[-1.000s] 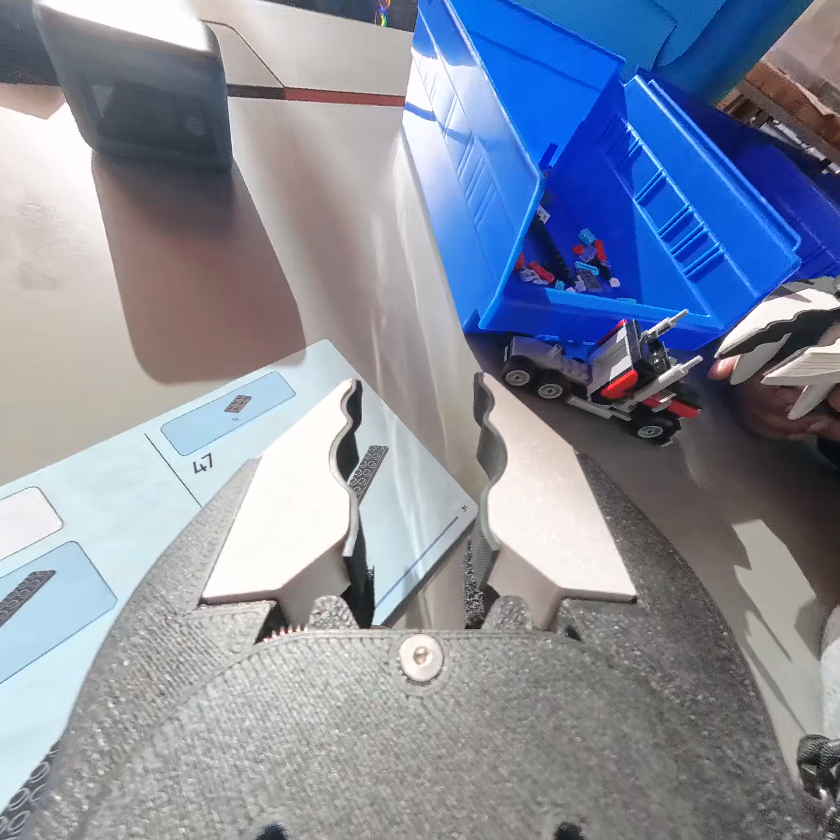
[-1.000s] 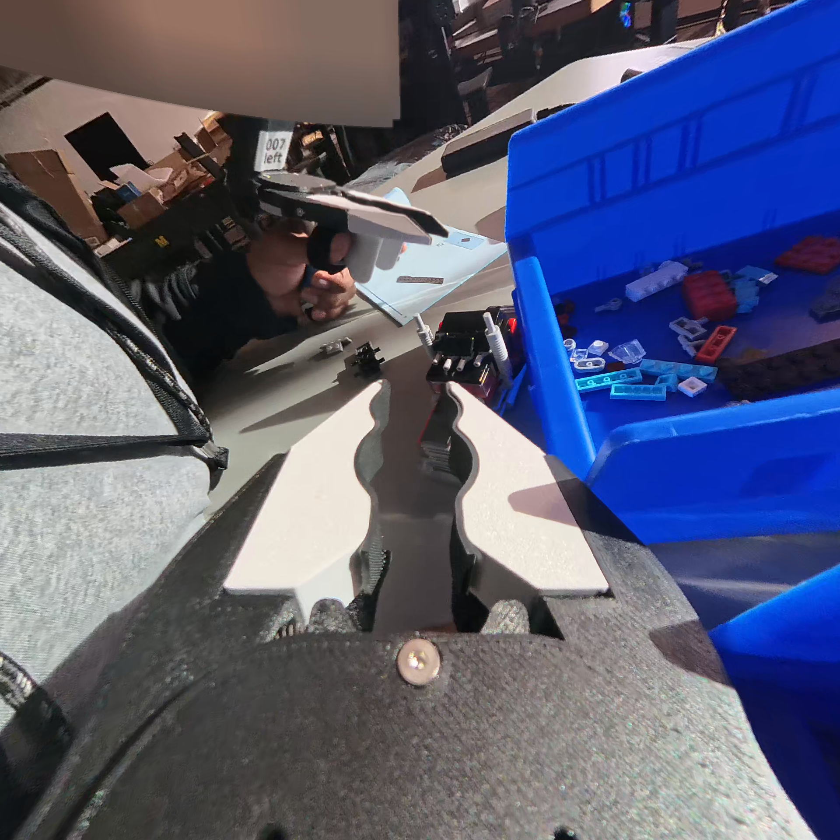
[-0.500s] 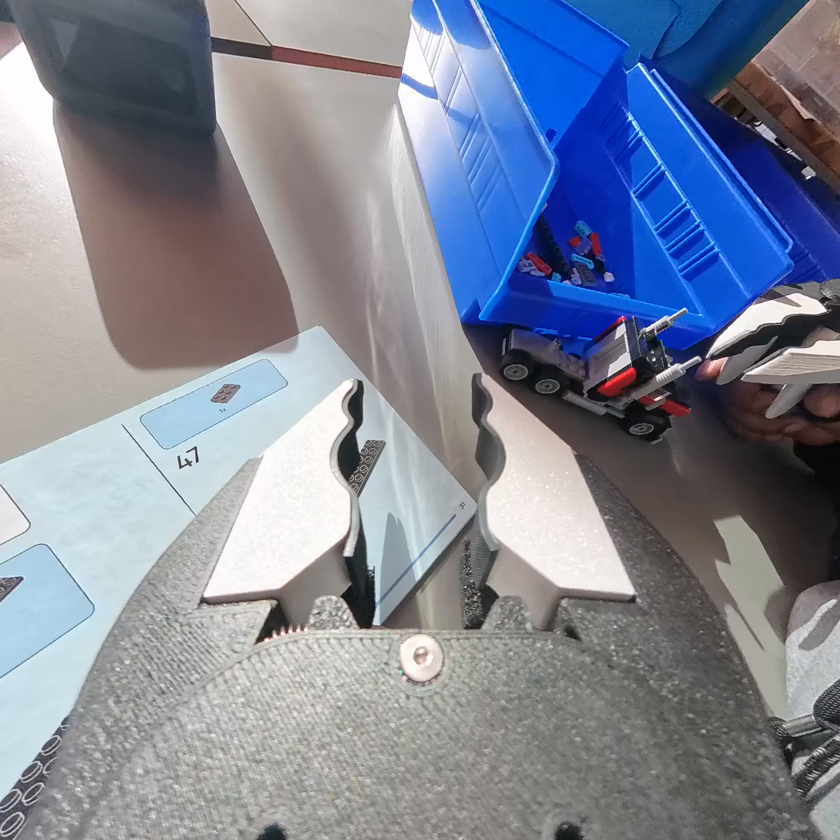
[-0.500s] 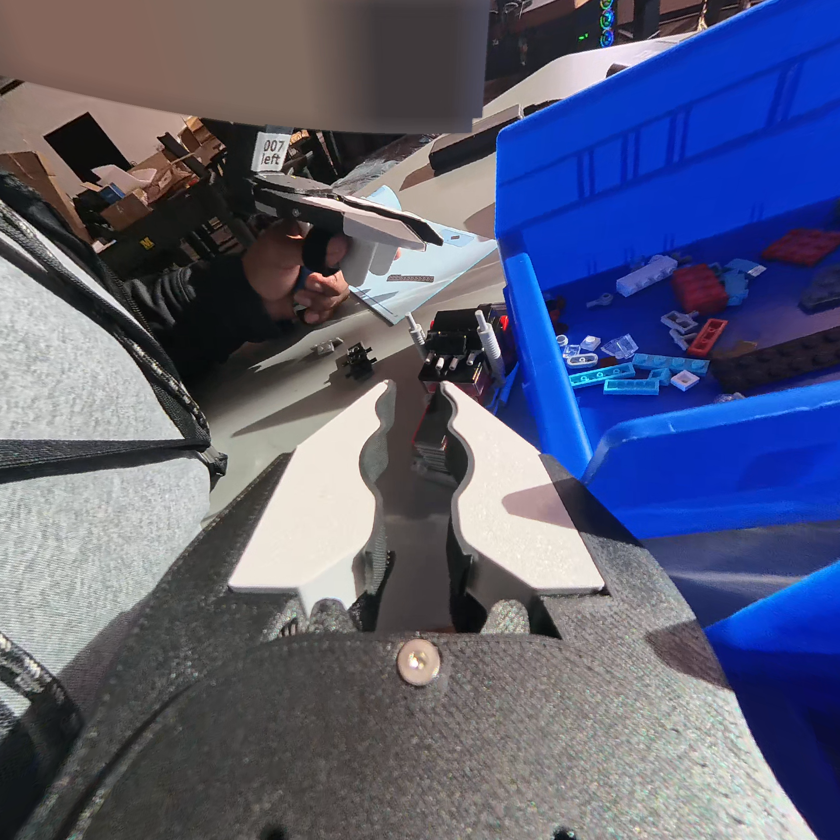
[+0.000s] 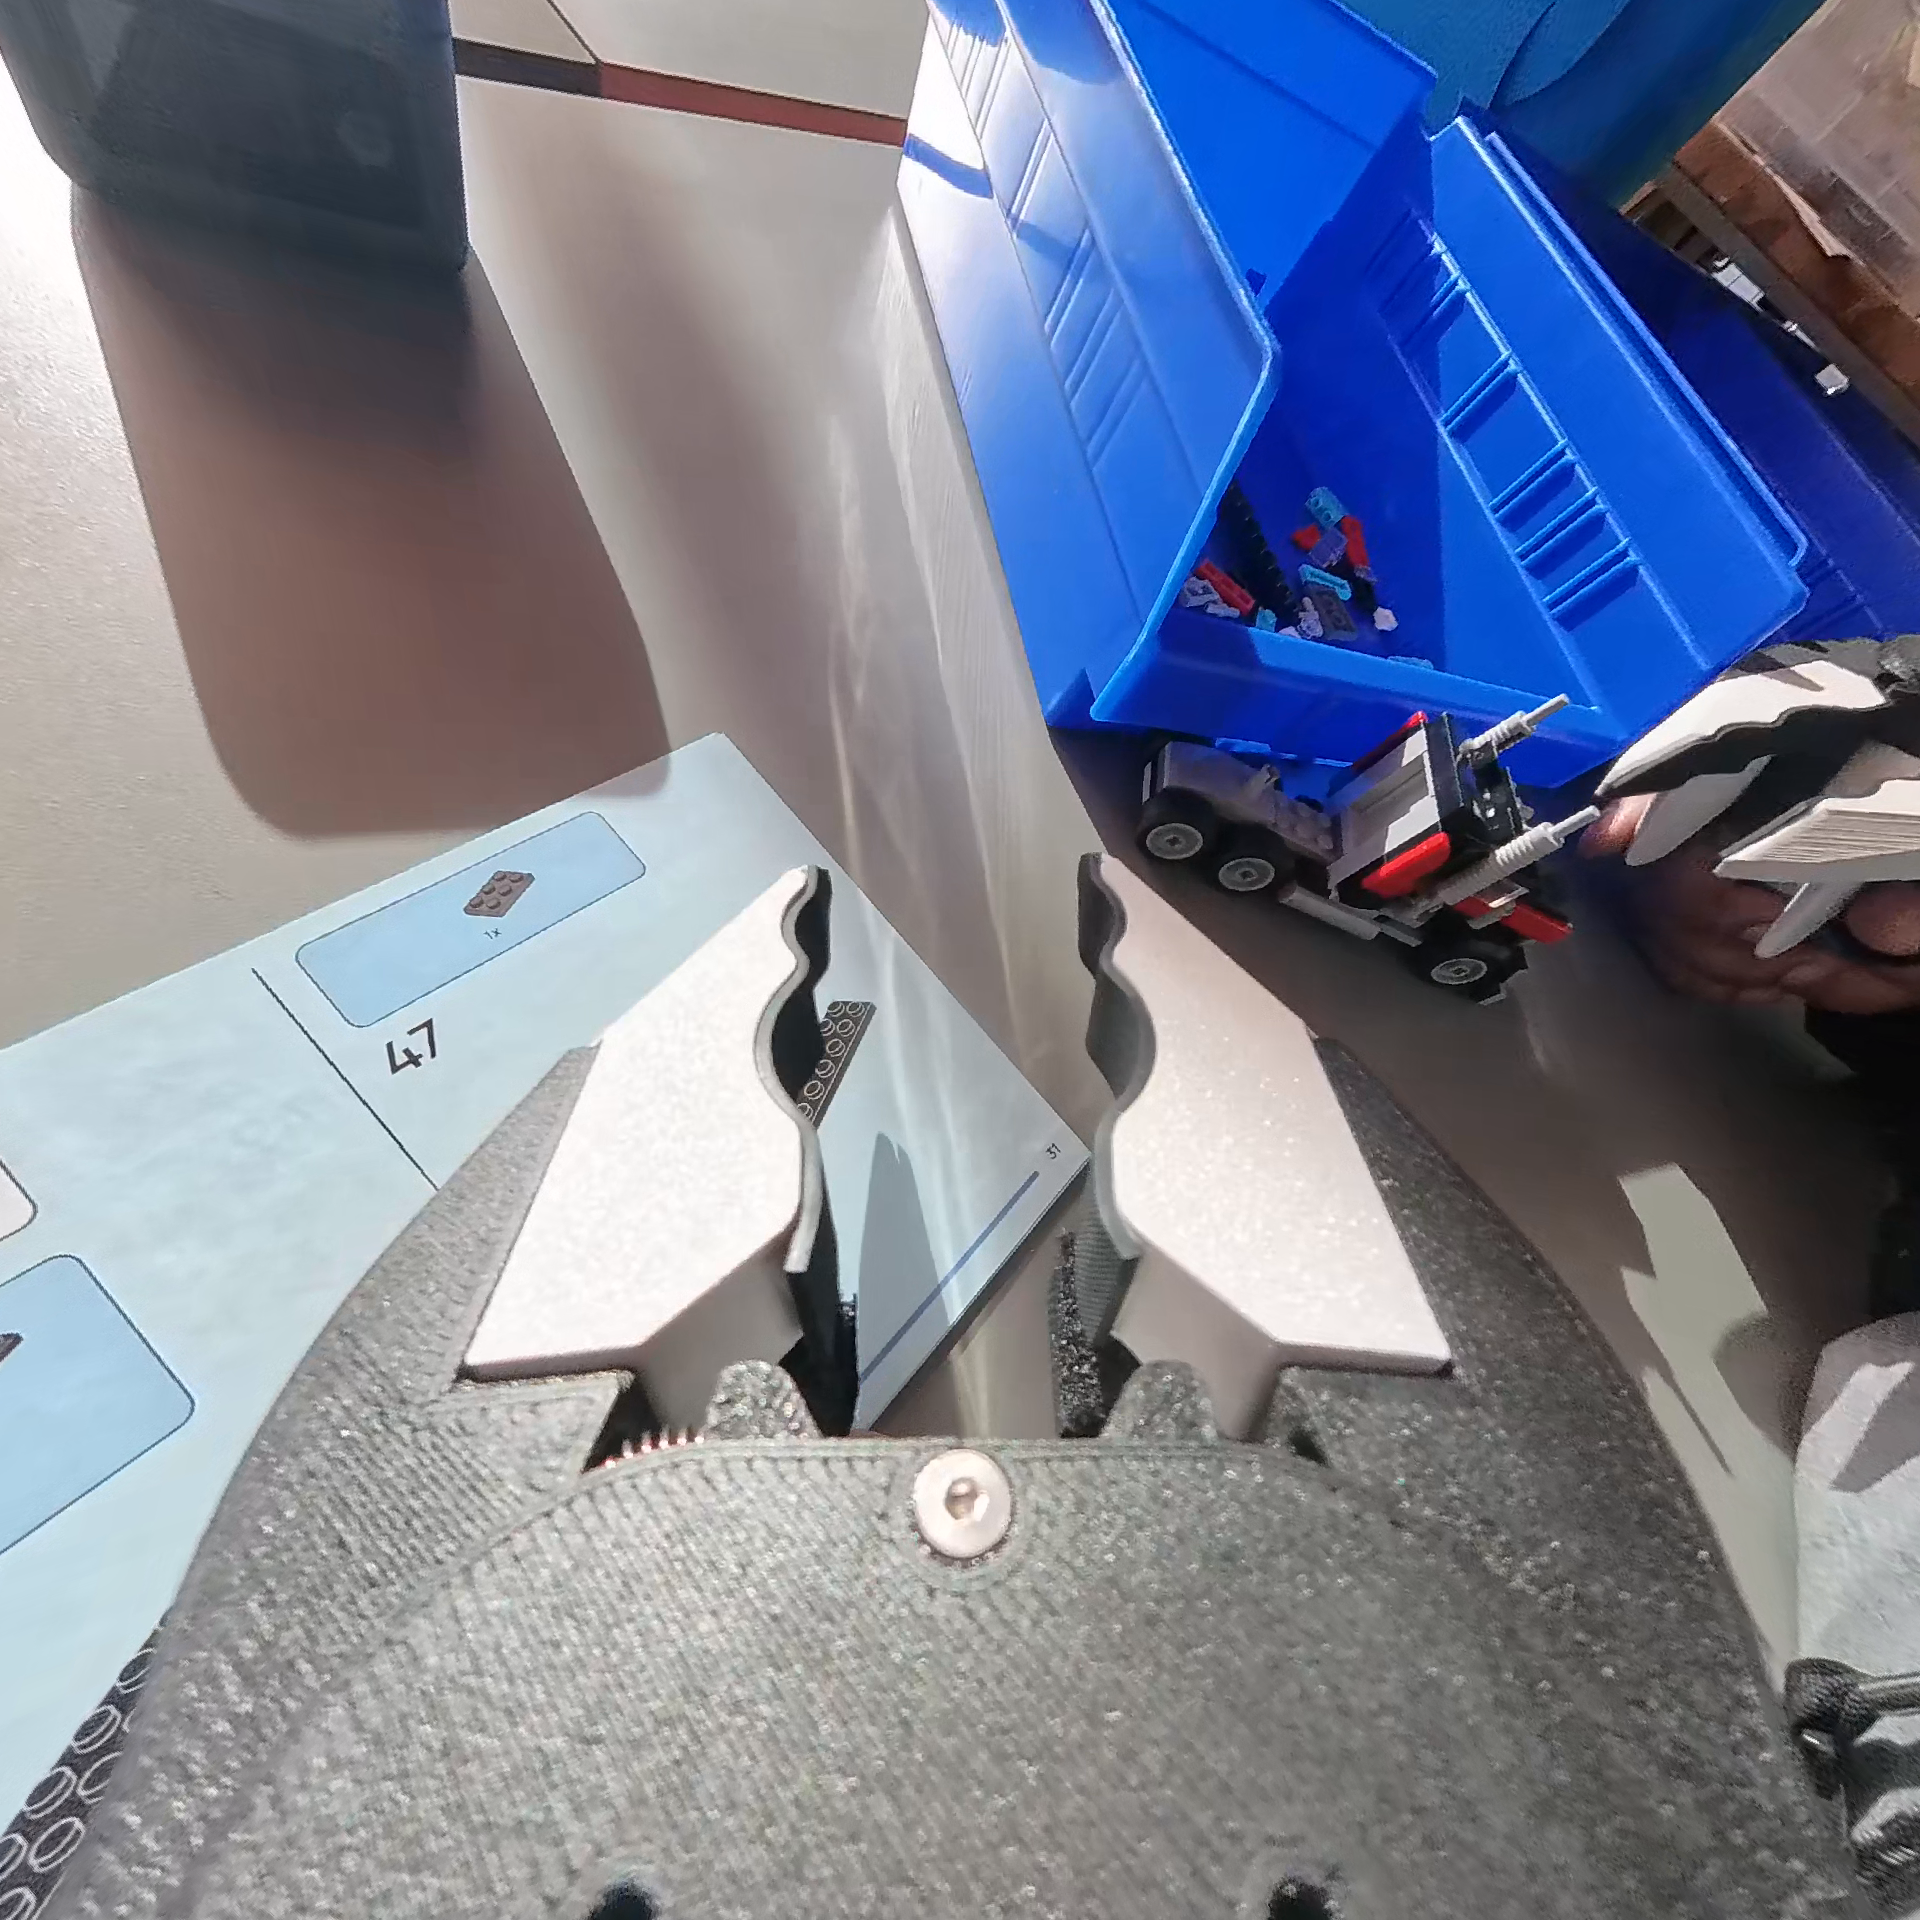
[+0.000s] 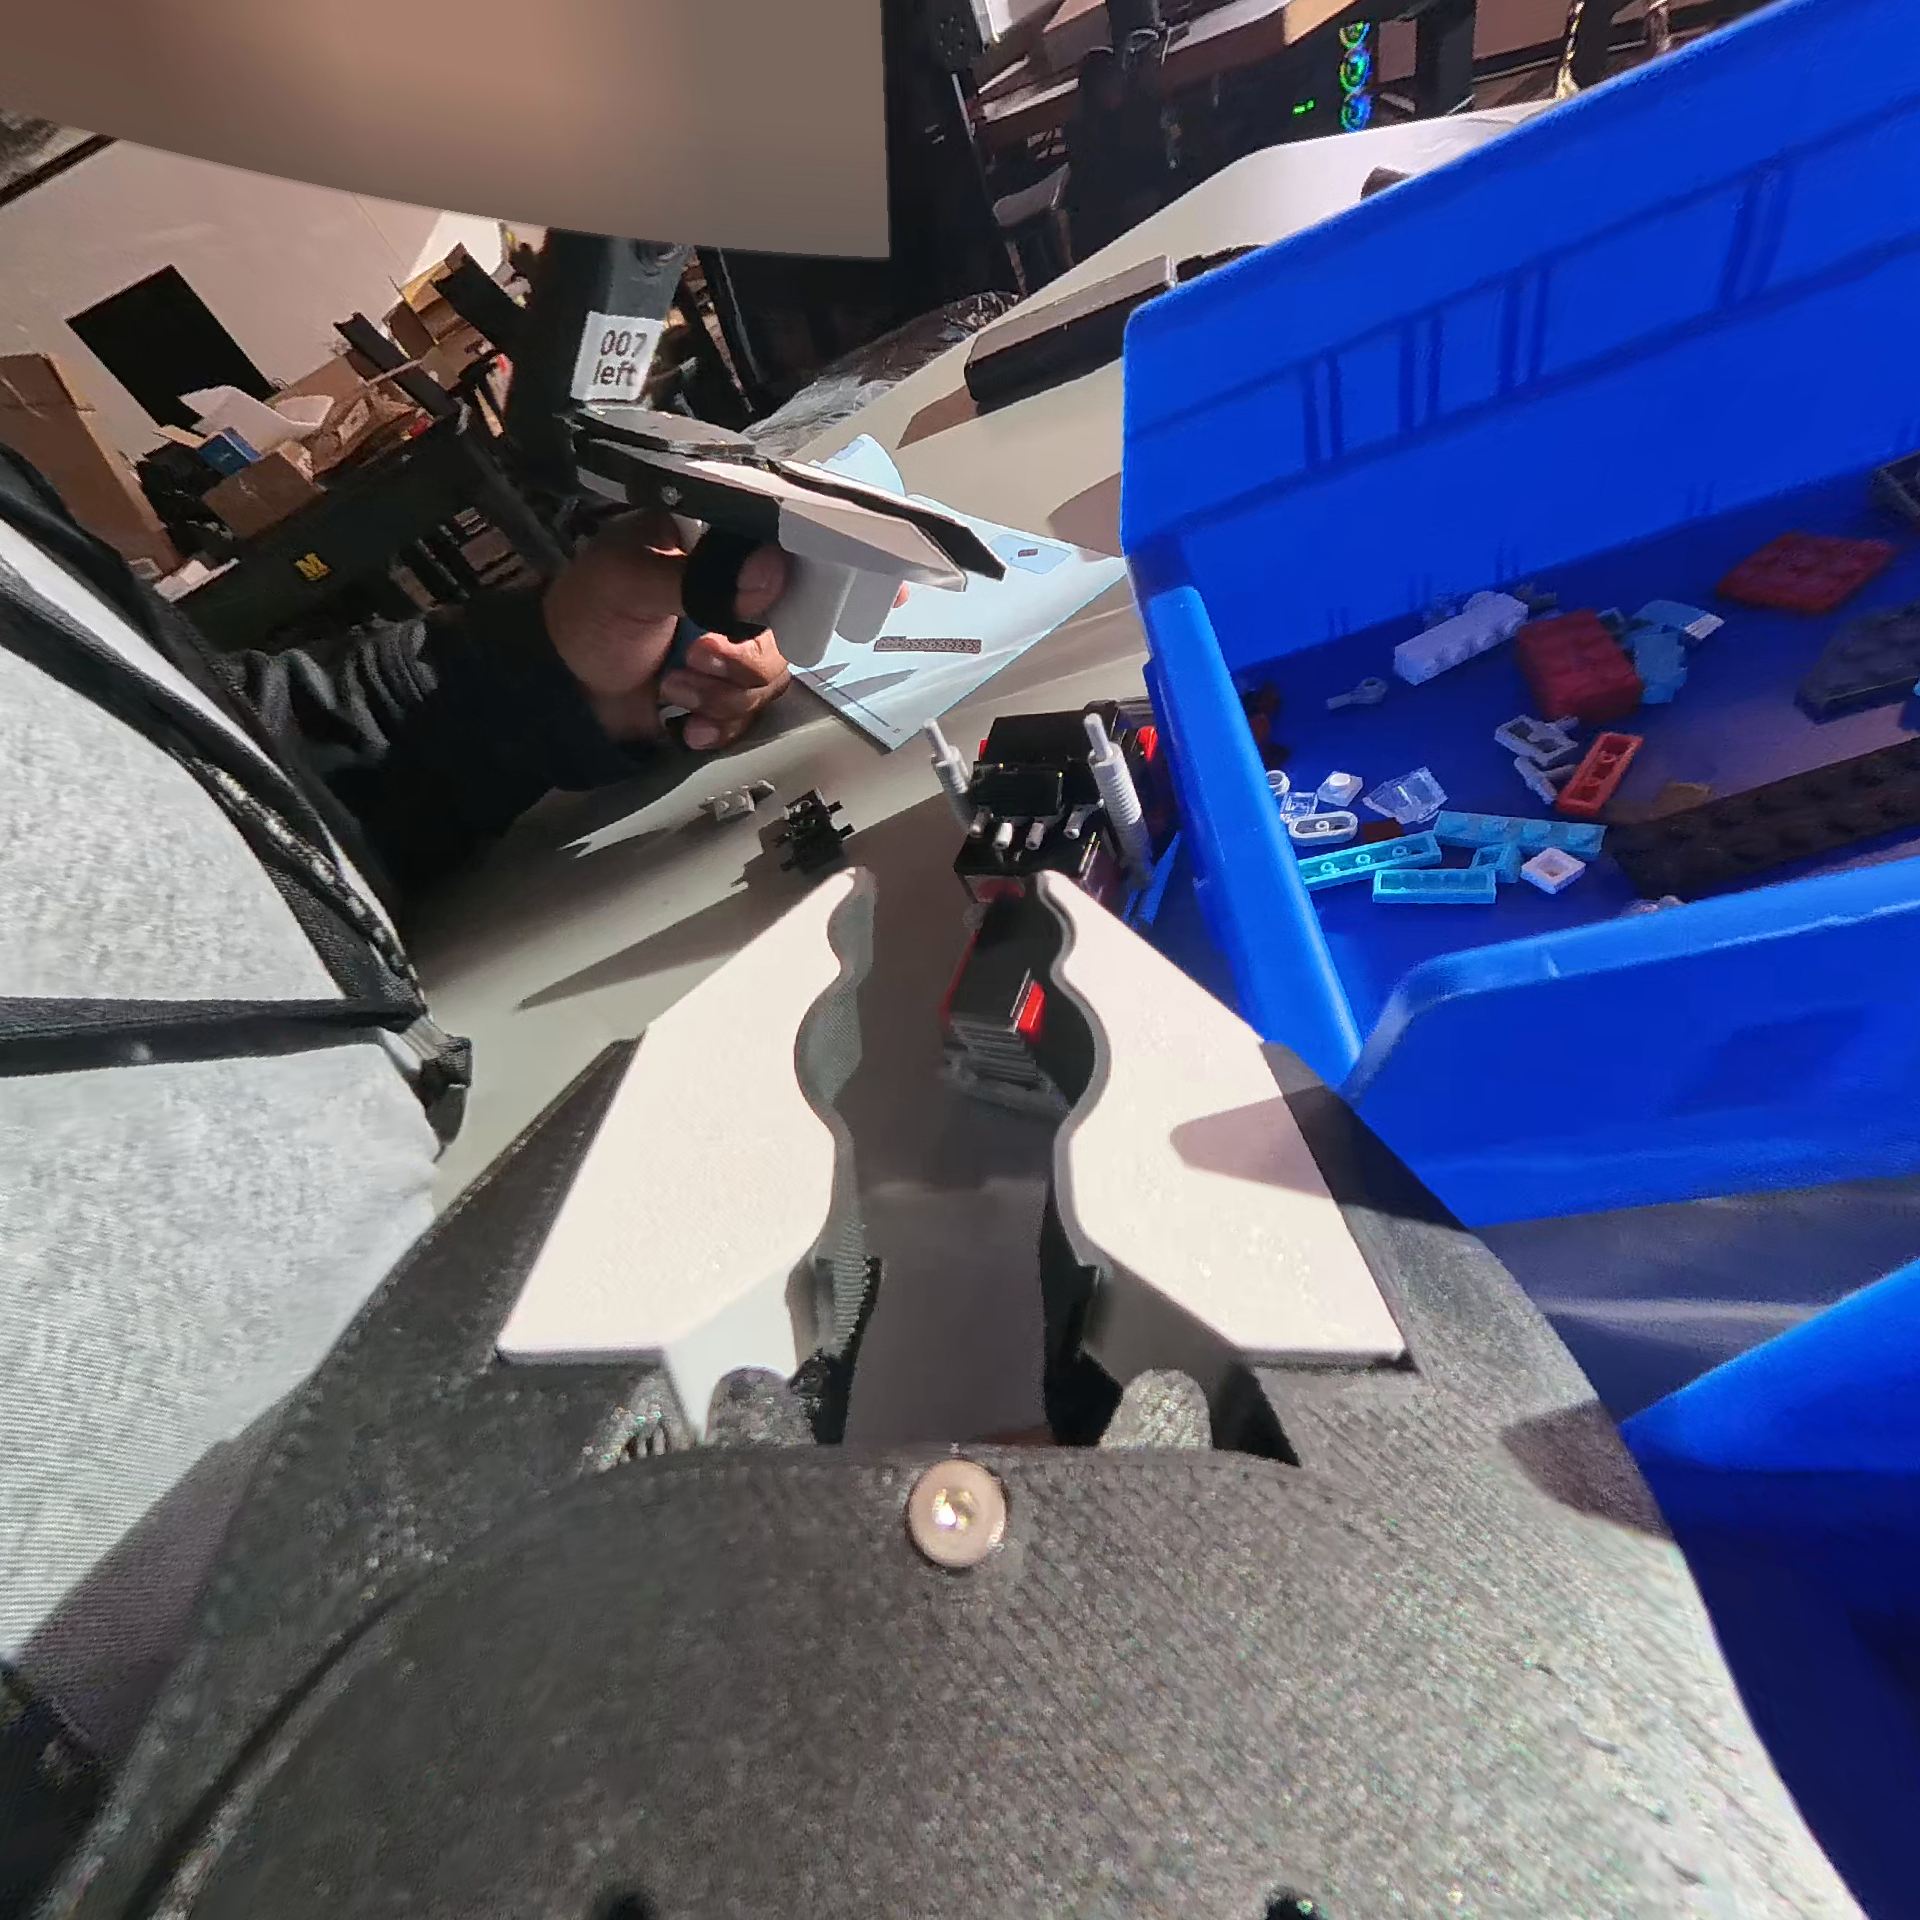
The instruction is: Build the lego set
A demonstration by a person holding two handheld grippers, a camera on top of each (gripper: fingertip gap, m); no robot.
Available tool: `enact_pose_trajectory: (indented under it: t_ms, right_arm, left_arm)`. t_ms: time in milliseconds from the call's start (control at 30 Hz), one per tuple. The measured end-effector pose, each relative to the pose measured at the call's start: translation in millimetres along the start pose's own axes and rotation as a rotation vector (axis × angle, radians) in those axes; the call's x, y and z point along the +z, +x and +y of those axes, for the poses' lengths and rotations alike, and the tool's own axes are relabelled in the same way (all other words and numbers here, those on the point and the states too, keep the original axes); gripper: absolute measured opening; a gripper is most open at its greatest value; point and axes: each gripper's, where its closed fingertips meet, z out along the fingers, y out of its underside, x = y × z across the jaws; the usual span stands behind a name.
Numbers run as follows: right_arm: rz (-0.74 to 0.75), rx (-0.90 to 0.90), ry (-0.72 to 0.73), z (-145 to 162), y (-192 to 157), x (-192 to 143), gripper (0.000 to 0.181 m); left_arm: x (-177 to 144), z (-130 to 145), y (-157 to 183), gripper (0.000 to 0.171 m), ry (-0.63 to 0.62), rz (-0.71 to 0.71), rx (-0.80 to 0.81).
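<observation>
Seemingly far along:
Left view, progress: black, red and grey brick truck (image 5: 1361,868) looks largely assembled; loose bricks remain in the blue plastic bin (image 5: 1320,675).
Left tongs (image 5: 945,894): wide, empty, over the pale-blue instruction booklet (image 5: 312,1039); truck ahead to their right.
Right view, tongs (image 6: 951,883): narrowly apart, empty; truck (image 6: 1029,800) just ahead, against the bin (image 6: 1226,790).
Right view, leftovers: two small grey and black pieces (image 6: 805,831) ahead-left, possibly unattached.

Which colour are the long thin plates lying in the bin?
Light turquoise: the long thin plates in the bin show best in the right wrist view.
</observation>
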Motion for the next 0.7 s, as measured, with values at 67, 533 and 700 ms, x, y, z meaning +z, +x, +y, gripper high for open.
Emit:
enact_pose_trajectory:
  t_ms: [67,533,700]
  right_arm:
    - [0.006,-0.013,0.012,-2,-4,0,0.032]
    - [-0.144,-0.032,0.196,-28,-96,70,0.034]
    - [-0.220,-0.073,0.230,-38,-118,108,0.034]
  left_arm:
    - [0,0,0,0.050,-0.001,0.003,0.001]
    - [-2,-7,0,0.051,0.032,-0.005,0.018]
    - [-4,-43,4,0.053,0.106,0.012,0.059]
